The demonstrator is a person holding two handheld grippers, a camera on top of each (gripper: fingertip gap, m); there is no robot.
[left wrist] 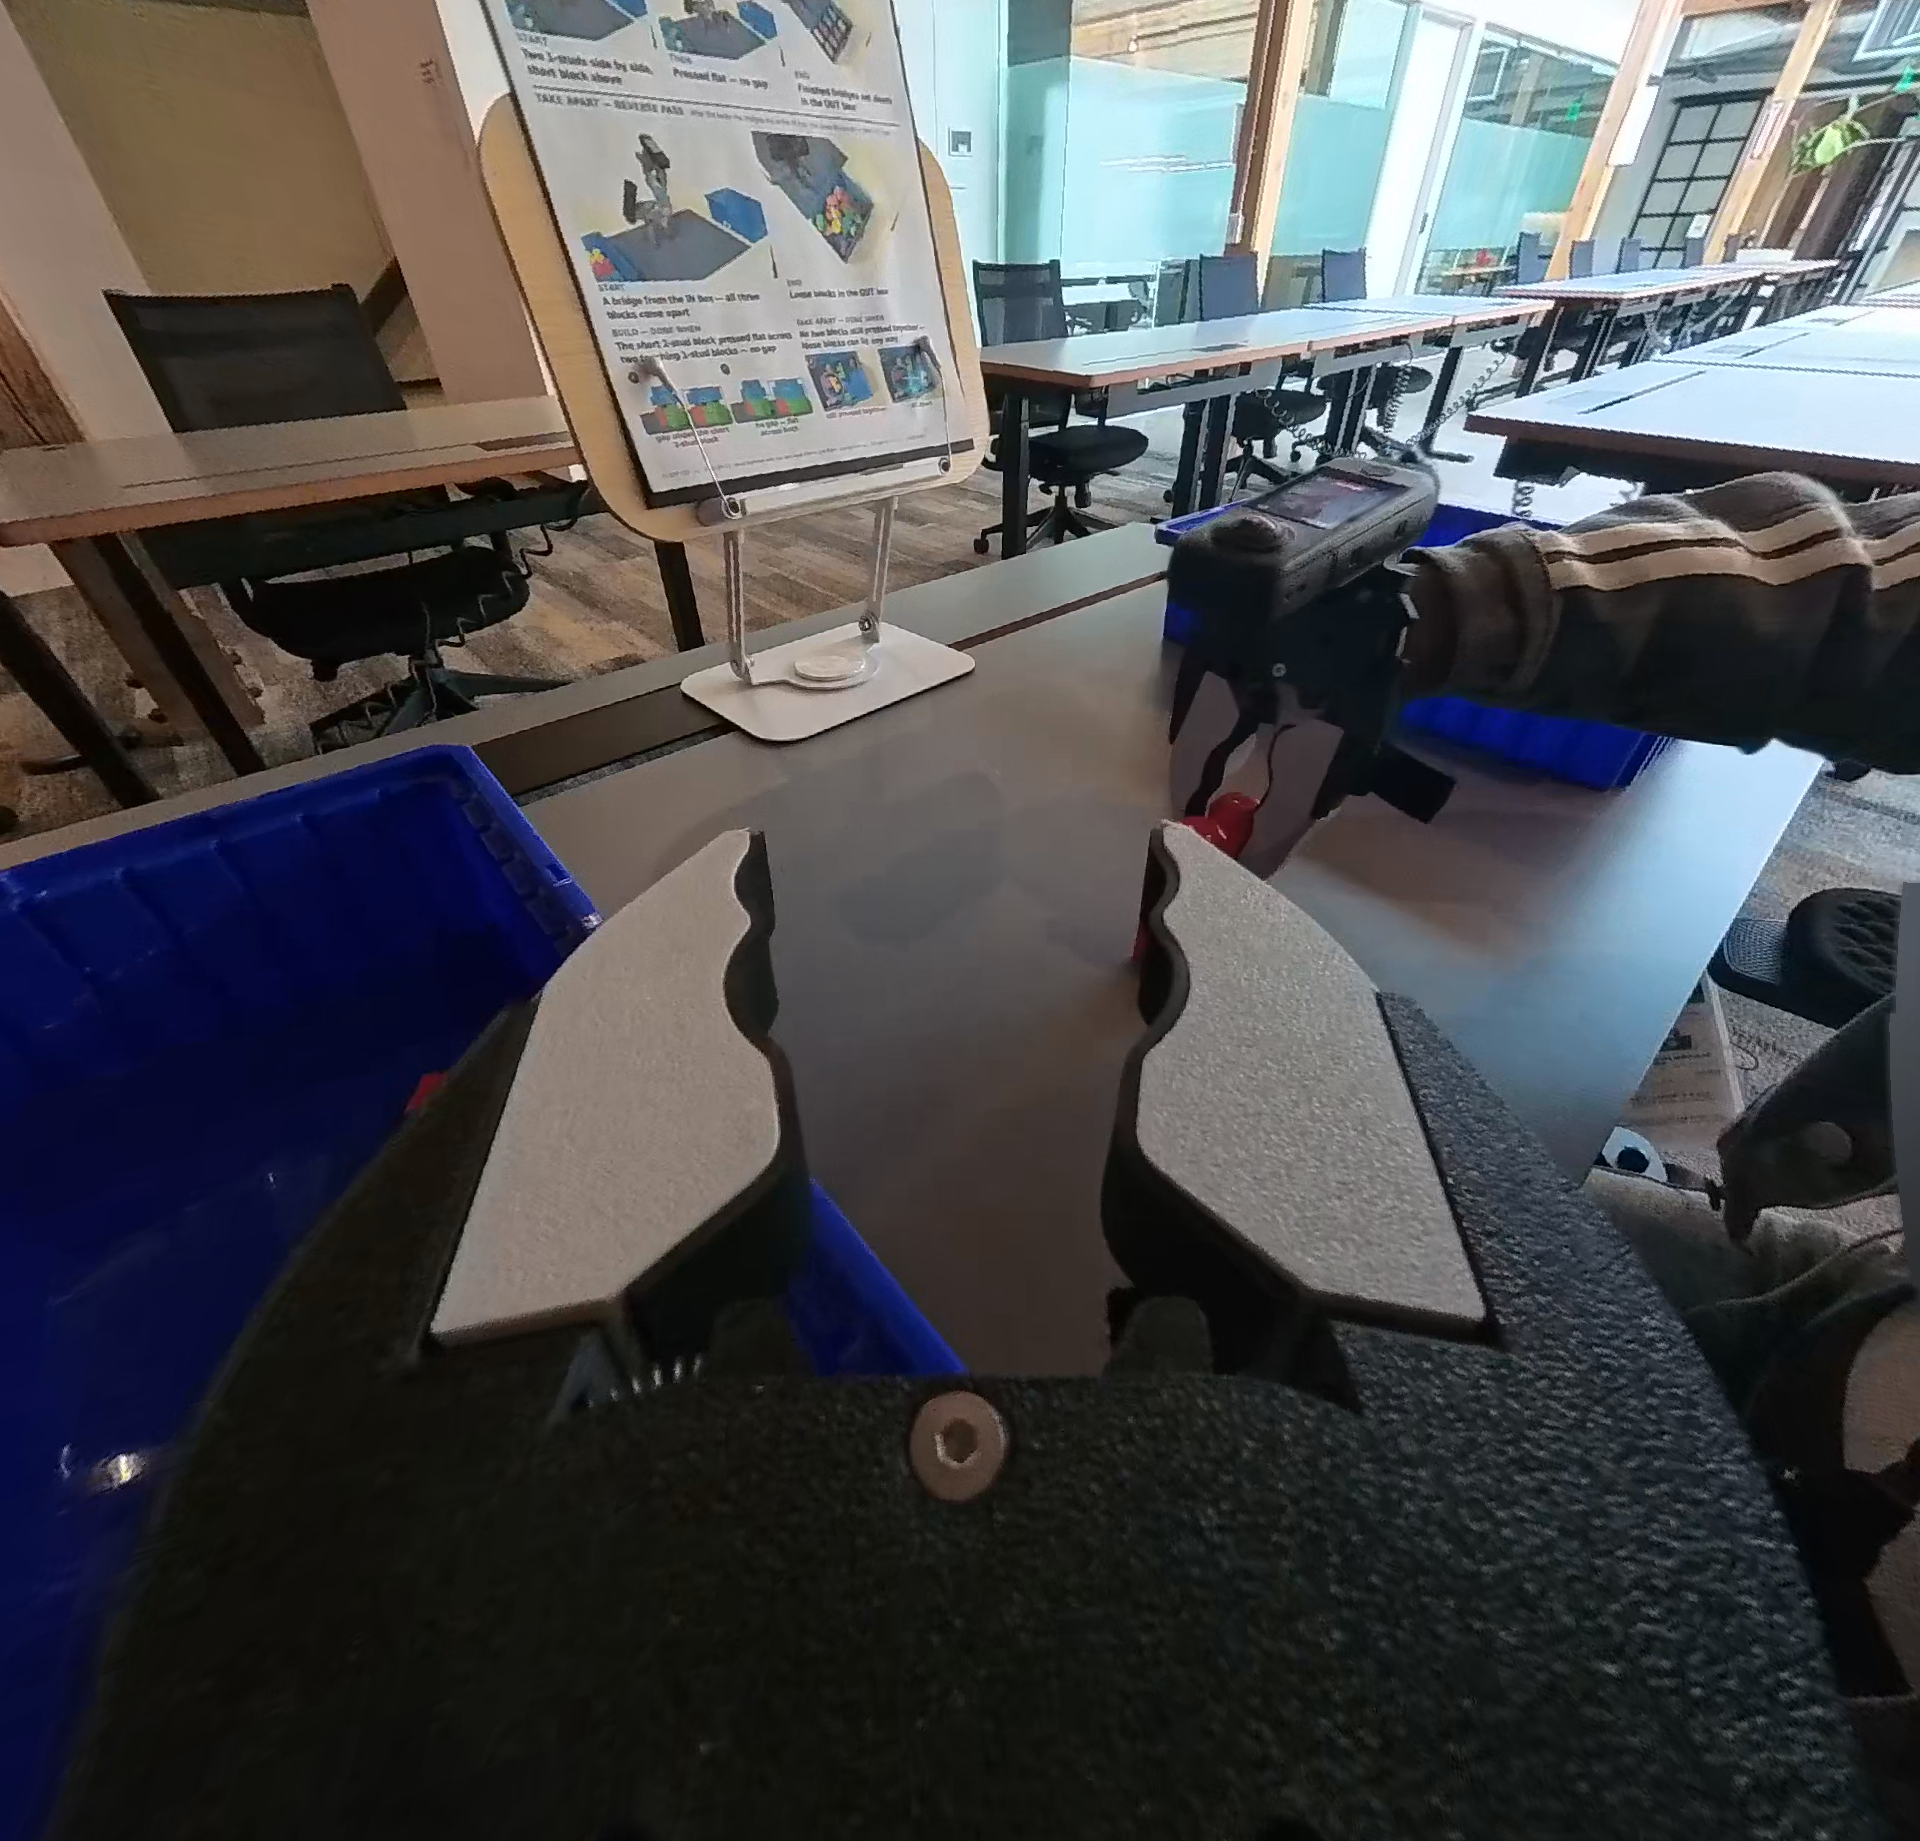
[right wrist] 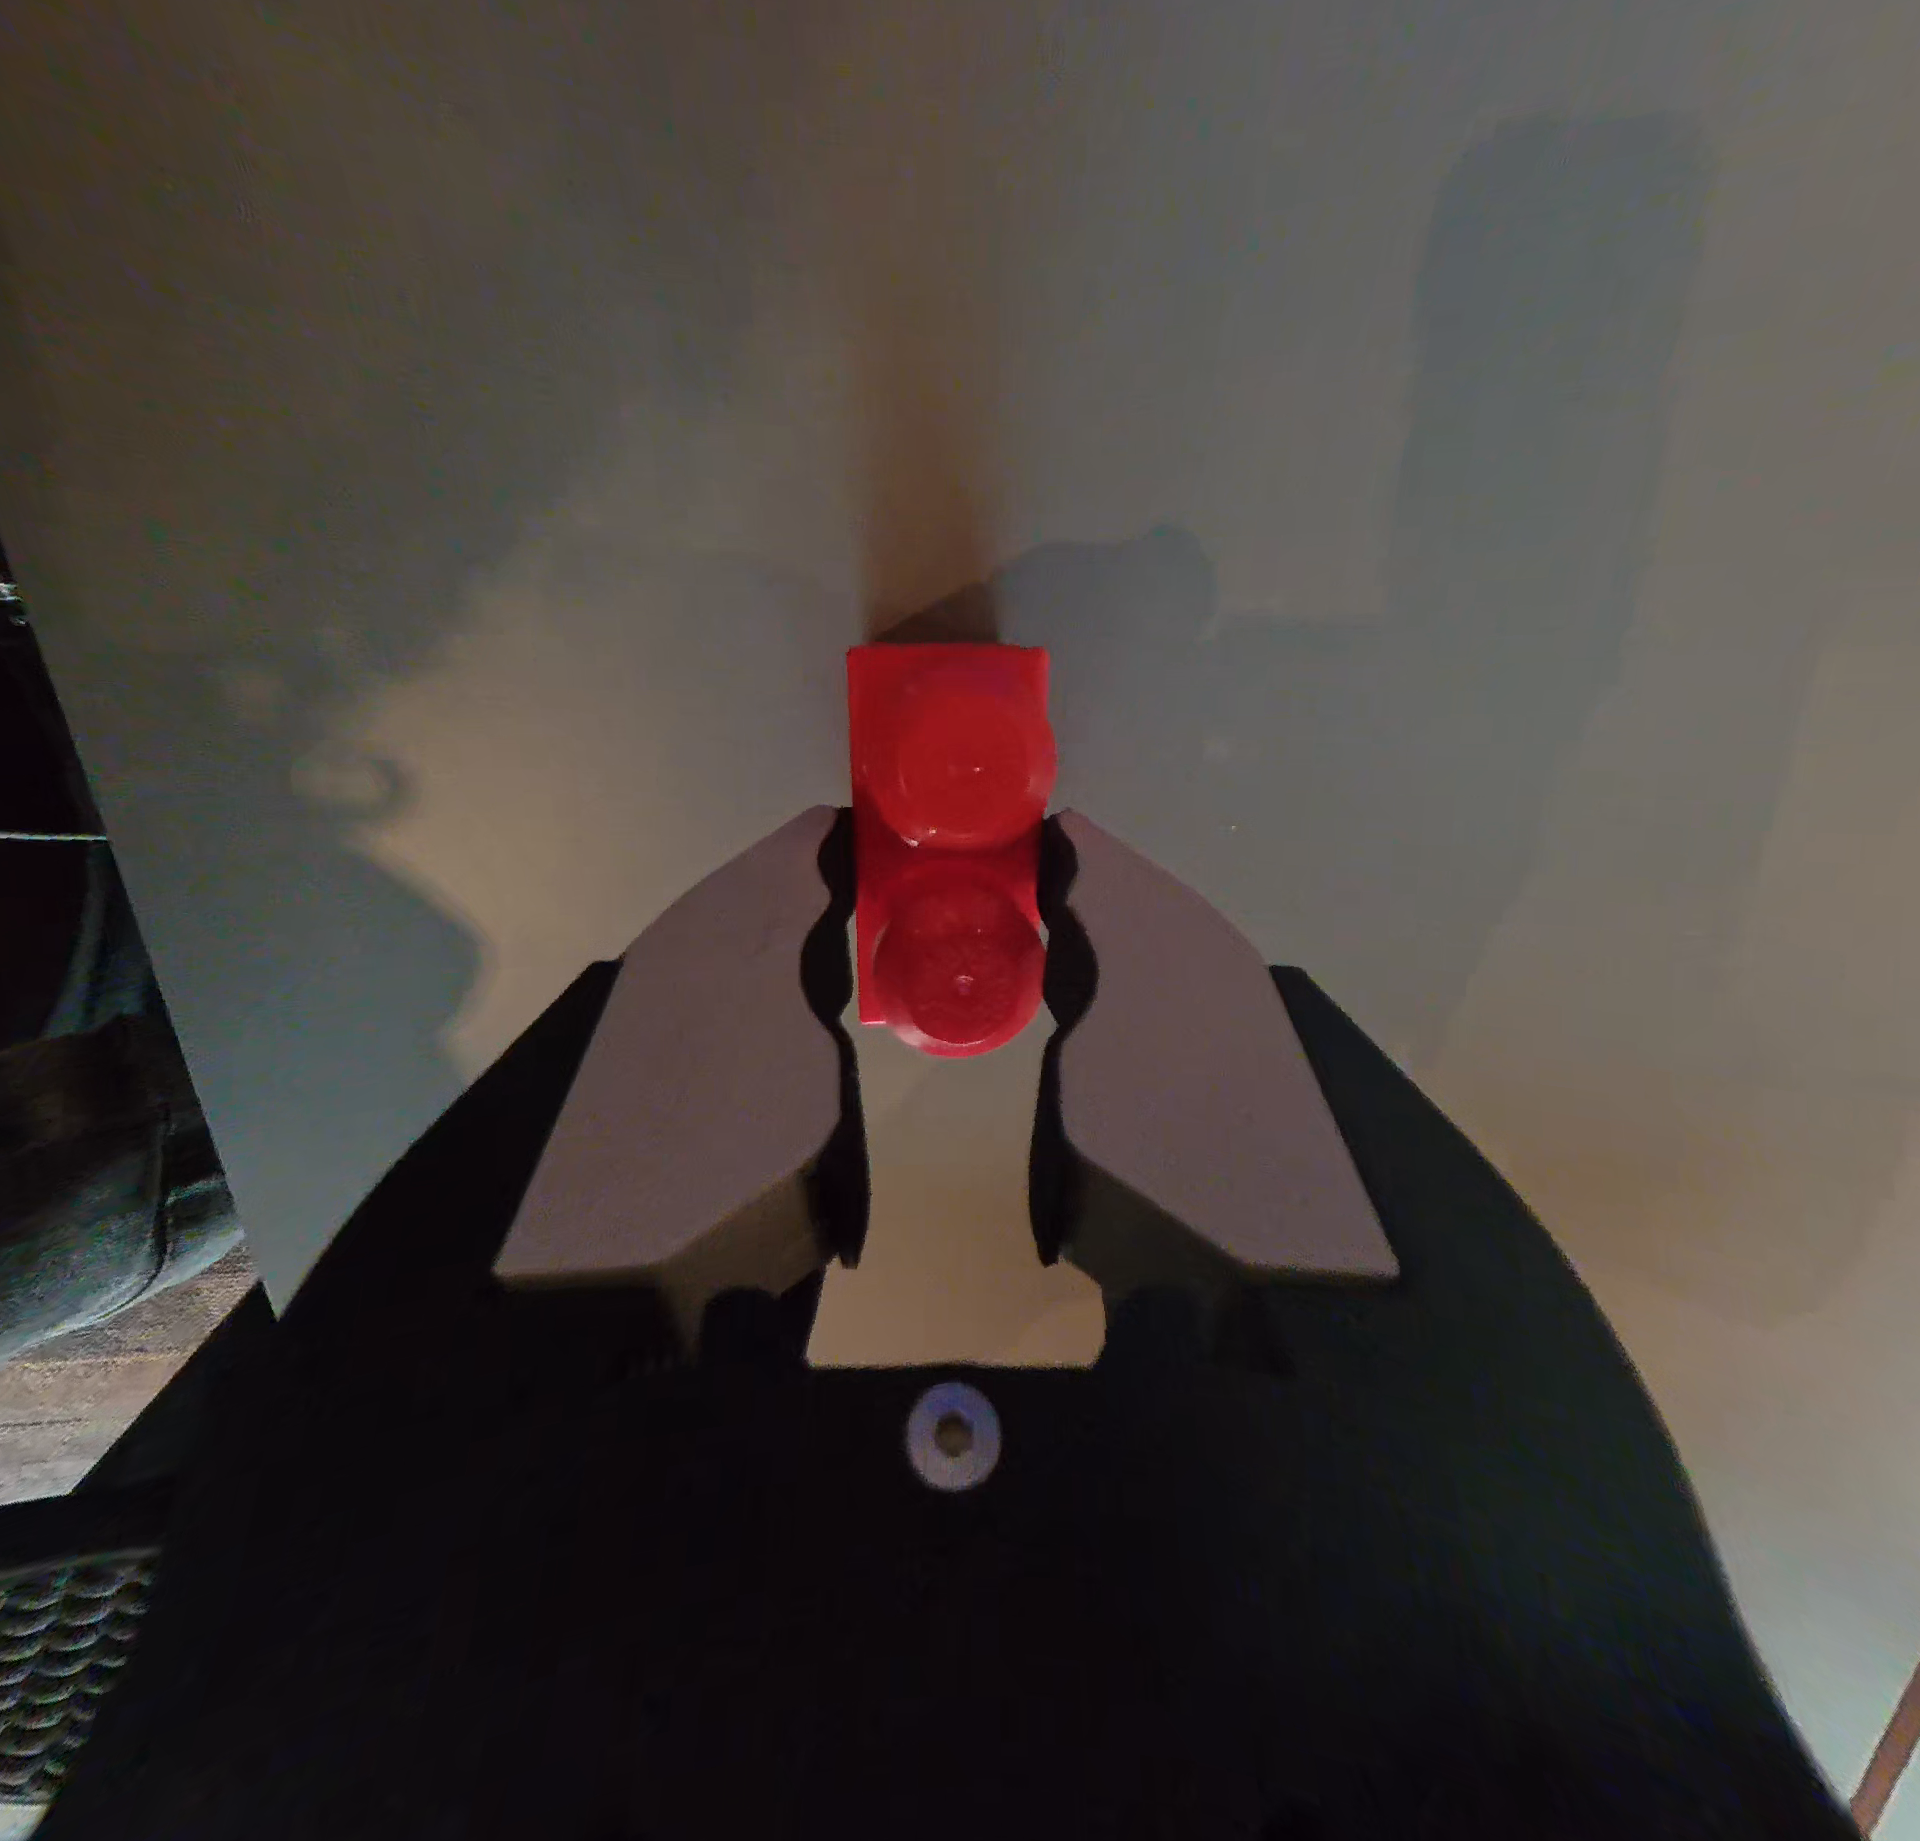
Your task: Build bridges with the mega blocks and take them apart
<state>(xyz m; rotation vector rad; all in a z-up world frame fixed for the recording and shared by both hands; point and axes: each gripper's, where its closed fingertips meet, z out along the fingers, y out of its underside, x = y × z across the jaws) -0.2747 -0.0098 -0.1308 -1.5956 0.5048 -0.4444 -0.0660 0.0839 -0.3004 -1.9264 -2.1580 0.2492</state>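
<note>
Left wrist view: the left gripper (left wrist: 951,882) hangs wide apart and empty above the dark table (left wrist: 1455,918); at two o'clock the right gripper (left wrist: 1242,825) stands over a red two-stud block (left wrist: 1226,817).

Right wrist view: that block (right wrist: 945,846) rests on the table, flanks between nearly touching fingers (right wrist: 727,1043); whether they pinch it, I cannot tell. Probably light, rigid, smooth plastic; grasp the flat sides.

Sitting studs-up on the grey worktop (right wrist: 416,337): a red two-stud mega block (right wrist: 945,846), glossy, long axis running away from the right wrist camera (near stud lying between the right claw (right wrist: 948,846) tips).
</note>
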